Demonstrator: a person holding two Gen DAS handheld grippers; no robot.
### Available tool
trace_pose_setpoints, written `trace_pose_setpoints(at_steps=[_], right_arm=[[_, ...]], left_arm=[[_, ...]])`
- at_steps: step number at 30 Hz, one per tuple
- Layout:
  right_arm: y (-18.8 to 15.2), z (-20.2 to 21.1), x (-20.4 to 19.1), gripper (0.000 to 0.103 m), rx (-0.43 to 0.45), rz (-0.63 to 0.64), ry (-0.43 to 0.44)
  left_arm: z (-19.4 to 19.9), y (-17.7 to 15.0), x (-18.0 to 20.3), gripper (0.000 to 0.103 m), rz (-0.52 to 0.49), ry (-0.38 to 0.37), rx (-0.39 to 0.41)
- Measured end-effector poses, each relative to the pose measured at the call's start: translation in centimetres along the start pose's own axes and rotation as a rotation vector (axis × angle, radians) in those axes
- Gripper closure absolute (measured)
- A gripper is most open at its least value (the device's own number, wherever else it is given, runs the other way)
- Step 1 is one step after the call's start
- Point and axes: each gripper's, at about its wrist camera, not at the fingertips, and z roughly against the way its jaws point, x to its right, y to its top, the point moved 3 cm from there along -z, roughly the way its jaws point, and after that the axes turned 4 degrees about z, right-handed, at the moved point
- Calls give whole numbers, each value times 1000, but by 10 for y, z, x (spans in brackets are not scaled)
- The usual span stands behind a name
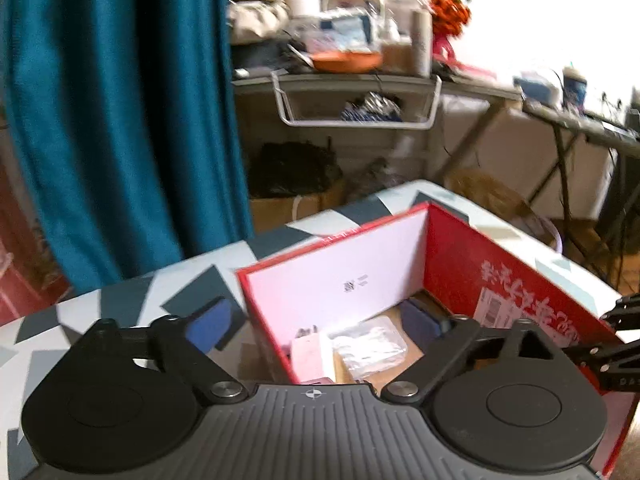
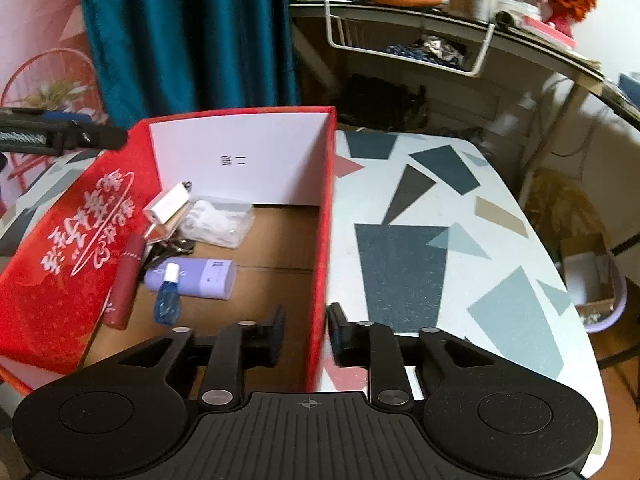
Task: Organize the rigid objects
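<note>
A red cardboard box with white inner walls stands open on the patterned table. Inside it lie a purple case, a small blue bottle, a dark red tube, a white charger and a clear plastic bag. My right gripper straddles the box's right wall, one finger inside, one outside, with a gap on both sides. My left gripper is wide open across the box's left wall; the bag and charger show inside.
A teal curtain hangs behind the table. A cluttered desk with a white wire basket stands beyond. Cardboard boxes and a woven basket sit on the floor to the right.
</note>
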Motion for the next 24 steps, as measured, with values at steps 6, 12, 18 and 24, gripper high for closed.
trace_pose_setpoints(at_steps=[6,12,18,24], right_arm=[[15,18,-10,32,5,44,12],[41,59,-26,1,106,60,13],[59,96,-38,0,169,30,33],[65,137,-45,0,221,-26,46]], left_arm=[[48,0,-6,0,44,166,47],[99,0,-18,0,153,235,32],[150,-3,-17,0,196,317,70],[198,-8,0,0,199,443,100]])
